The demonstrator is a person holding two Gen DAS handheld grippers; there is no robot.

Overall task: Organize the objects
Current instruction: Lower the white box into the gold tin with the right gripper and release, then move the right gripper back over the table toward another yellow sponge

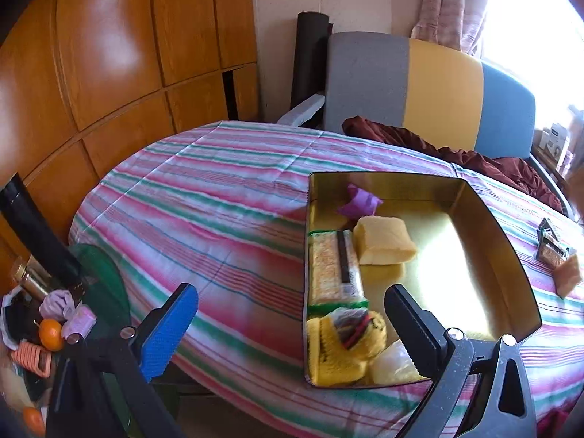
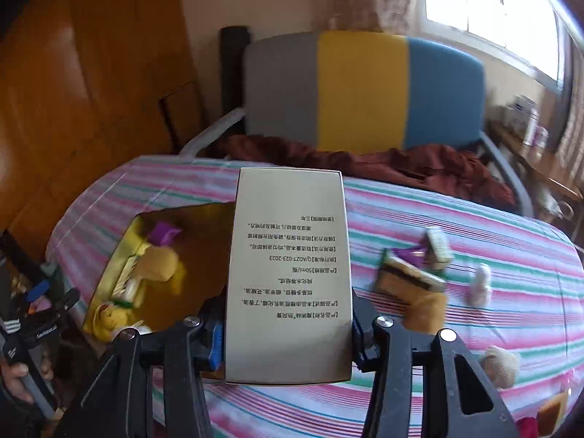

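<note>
The right tool (image 2: 286, 332) was clamped on a pale printed carton (image 2: 288, 273), held mid-frame above the gold tray (image 2: 109, 277) on the striped bench (image 2: 474, 219), apparently bound for it, while the left tool (image 1: 292, 328) hung with fingers apart beside the tray's lower edge.

The tray (image 1: 485, 215) is the landmark. Its left half is packed: purple wrapper (image 1: 359, 200), sponge (image 1: 383, 241), long packet (image 1: 334, 268), yellow knit (image 1: 343, 346). Its right half lies bare. Left of it, striped cloth (image 1: 204, 197) is open; right of it, small boxes (image 1: 553, 246) crowd the cloth.
</note>
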